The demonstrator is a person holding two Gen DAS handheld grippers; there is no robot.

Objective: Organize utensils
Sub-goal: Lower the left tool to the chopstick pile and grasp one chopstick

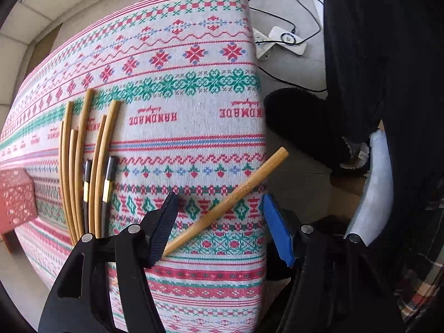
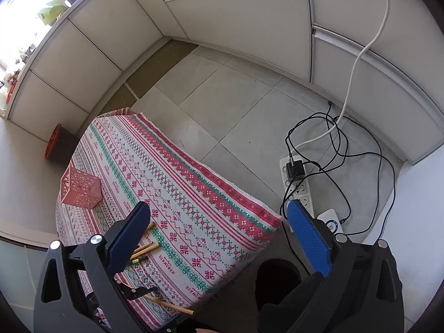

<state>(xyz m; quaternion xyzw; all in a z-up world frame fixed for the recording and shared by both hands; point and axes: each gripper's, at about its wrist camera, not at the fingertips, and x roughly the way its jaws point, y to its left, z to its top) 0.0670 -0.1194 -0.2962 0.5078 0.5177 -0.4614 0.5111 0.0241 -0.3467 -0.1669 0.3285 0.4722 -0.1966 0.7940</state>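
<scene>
A single bamboo chopstick (image 1: 227,197) lies slantwise on the patterned tablecloth (image 1: 177,55), its thick end past the table's right edge. My left gripper (image 1: 219,222) is open just above it, one finger on each side, not touching. Several bamboo chopsticks (image 1: 80,166) and two black-tipped ones (image 1: 106,177) lie in a row to the left. A pink perforated holder (image 1: 16,197) stands at the far left; it also shows in the right wrist view (image 2: 80,188). My right gripper (image 2: 219,238) is open and empty, high above the table. The chopsticks (image 2: 144,247) show partly behind its left finger.
The table is small and its right edge drops to a tiled floor. A power strip with black cables (image 2: 297,183) lies on the floor to the right. A person's dark slipper (image 1: 305,127) and clothing stand close by the right edge. White cabinets (image 2: 236,27) line the far wall.
</scene>
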